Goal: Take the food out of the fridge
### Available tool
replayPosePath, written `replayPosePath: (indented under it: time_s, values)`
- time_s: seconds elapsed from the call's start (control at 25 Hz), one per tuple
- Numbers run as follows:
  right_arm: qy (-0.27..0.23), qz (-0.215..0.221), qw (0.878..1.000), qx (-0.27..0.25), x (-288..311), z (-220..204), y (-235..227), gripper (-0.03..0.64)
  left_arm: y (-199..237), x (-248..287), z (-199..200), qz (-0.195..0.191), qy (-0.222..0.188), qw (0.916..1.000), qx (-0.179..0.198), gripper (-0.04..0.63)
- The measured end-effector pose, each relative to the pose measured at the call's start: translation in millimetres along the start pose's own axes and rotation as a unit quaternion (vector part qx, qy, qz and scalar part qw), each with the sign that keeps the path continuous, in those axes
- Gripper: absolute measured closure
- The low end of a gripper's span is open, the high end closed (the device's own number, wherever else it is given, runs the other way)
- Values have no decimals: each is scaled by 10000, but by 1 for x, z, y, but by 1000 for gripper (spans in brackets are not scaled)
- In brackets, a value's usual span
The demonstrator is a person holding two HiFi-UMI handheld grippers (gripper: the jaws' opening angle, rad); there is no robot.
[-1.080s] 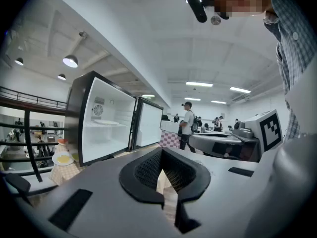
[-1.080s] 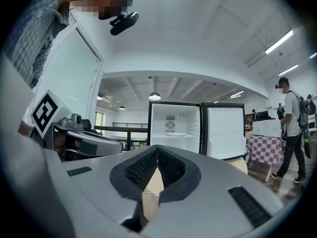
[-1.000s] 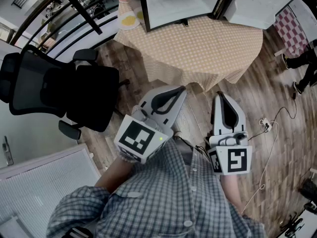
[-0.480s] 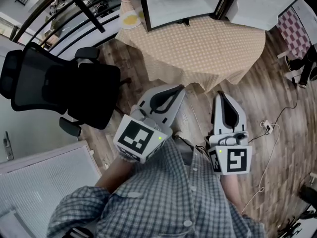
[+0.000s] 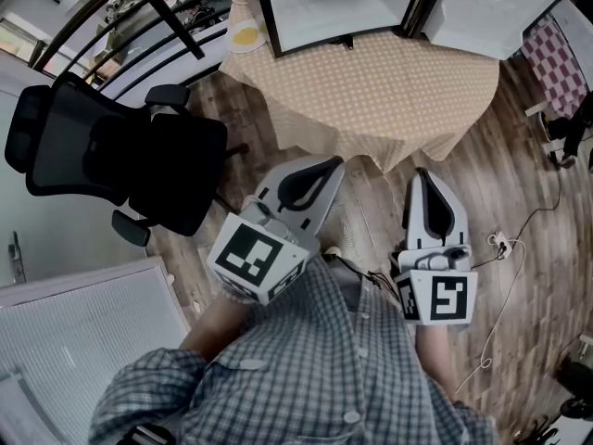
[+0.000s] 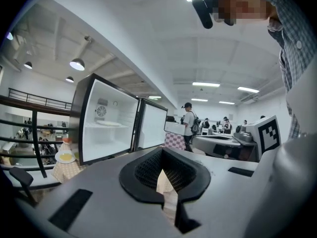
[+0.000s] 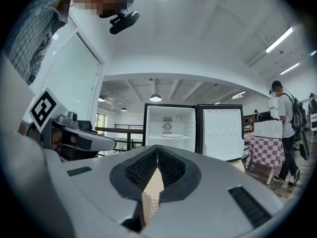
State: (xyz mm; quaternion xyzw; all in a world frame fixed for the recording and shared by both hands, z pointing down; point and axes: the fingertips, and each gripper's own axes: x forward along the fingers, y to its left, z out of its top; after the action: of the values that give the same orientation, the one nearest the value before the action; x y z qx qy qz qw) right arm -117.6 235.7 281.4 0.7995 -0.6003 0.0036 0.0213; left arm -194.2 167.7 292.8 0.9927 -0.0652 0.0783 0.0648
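1. A big open-plan office or lab hall is showing here: strip lights (image 6: 205,85) are running across a high white ceiling.
2. People (image 6: 188,124) are standing among work desks (image 6: 218,142) at the back.
3. A black office chair (image 5: 111,151) is sitting on wood flooring (image 5: 519,174) near a railing (image 5: 167,17).
4. A small fridge (image 7: 171,125) is standing open at the far edge of a cloth-covered bench (image 5: 371,91).
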Motion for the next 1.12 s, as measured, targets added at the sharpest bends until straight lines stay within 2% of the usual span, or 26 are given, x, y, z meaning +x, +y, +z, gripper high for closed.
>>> replayPosePath:
  time_s: [0.16, 0.56, 0.76, 1.12]
  values:
    - [-6, -46, 10000, -52, -12, -4, -10, 607, -13, 11, -3, -98, -36, 9999, -113, 589]
    - [19, -248, 9997, 11, -26, -12, -43, 607, -30, 34, -2, -140, -31, 9999, -54, 589]
    - [62, -226, 9997, -5, -8, -17, -51, 607, -16, 46, 1, -49, 3, 9999, 99, 589]
    - [203, -223, 9995, -70, 46, -20, -74, 607, 29, 89, 10, 19, 30, 10000, 23, 589]
